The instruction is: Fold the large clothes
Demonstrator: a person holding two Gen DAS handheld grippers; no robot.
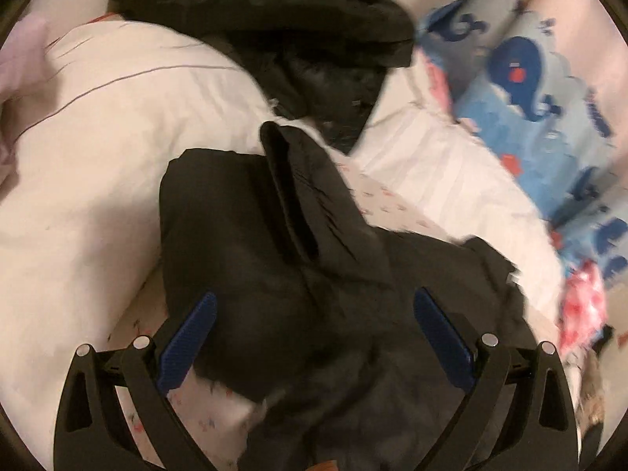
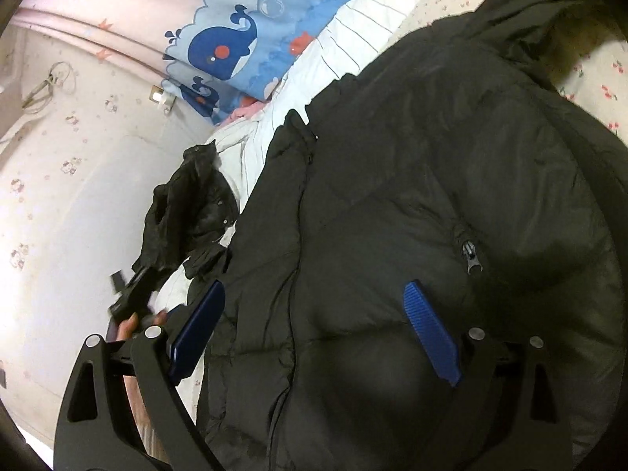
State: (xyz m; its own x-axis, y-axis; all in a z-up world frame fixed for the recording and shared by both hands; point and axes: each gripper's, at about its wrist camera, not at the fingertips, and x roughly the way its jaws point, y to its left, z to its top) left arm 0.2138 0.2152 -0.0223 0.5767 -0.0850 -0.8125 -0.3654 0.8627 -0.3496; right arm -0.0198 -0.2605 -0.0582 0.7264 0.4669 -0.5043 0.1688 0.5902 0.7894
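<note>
Where the right gripper (image 2: pixel 314 329) hung over the bed, its blue pads (image 2: pixel 431 333) stood wide apart and pinched nothing; the black puffer jacket (image 2: pixel 412 196) lay spread beneath them, filling the gap without being pressed. A zipped pocket (image 2: pixel 471 255) sat just beyond the right pad. To the left of that gripper, a hand (image 2: pixel 129 325) was partly visible at the jacket's near left edge, beside a black object that may have been the other gripper, though the view was too cramped to be sure. Farther left, a second crumpled black garment (image 2: pixel 188 204) rested on the white quilt (image 2: pixel 345 39), and beyond that lay a blue whale-print blanket (image 2: pixel 243 39) against the pale patterned wall (image 2: pixel 78 196).

The left gripper (image 1: pixel 314 337) was likewise fully spread, its blue pads (image 1: pixel 188 345) closed on nothing, with a folded part of the jacket (image 1: pixel 255 235) lying below and between them. That view was blurred. A raised dark flap (image 1: pixel 298 180) stood up just beyond the pads. Farther off, the other black garment (image 1: pixel 314 39) lay bunched at the far side, touching a large white pillow (image 1: pixel 117 137) on the left. The whale blanket (image 1: pixel 530 98) ran along the right, with a floral sheet (image 1: pixel 384 200) showing between the jacket and the quilt.
</note>
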